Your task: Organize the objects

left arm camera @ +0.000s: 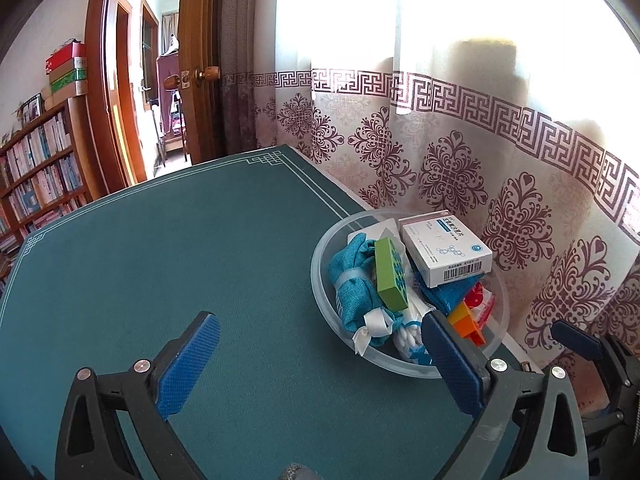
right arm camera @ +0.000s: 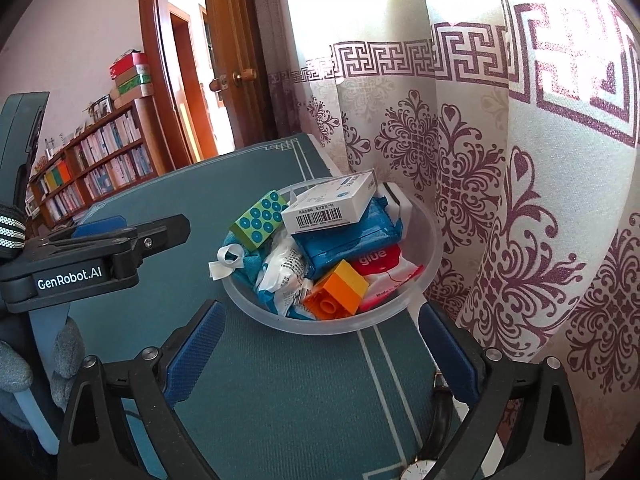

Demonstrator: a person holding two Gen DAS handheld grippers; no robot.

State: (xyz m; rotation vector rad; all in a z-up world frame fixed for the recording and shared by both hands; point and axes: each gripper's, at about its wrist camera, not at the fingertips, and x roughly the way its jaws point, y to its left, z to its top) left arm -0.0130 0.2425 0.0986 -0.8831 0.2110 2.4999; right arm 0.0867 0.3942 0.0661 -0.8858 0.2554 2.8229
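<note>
A clear plastic bowl [left arm camera: 320, 276] [right arm camera: 430, 240] stands at the table's right edge by the curtain. It holds a white medicine box [left arm camera: 446, 252] [right arm camera: 328, 204], a green block with blue dots [left arm camera: 390, 276] [right arm camera: 260, 220], a teal cloth pouch [left arm camera: 352, 280], an orange brick [left arm camera: 464, 318] [right arm camera: 340, 290], a red glue pack [right arm camera: 380, 260], a blue packet [right arm camera: 348, 240] and cotton swabs [left arm camera: 408, 340]. My left gripper [left arm camera: 320, 364] is open and empty, left of the bowl. My right gripper [right arm camera: 320, 356] is open and empty, just in front of the bowl.
The table has a teal mat [left arm camera: 180, 260] with a white border line. A wristwatch [right arm camera: 424, 468] lies at the mat's near right edge. A patterned curtain [left arm camera: 500, 168] hangs close behind the bowl. A bookshelf [left arm camera: 40, 168] and open door [left arm camera: 136, 92] stand beyond the table.
</note>
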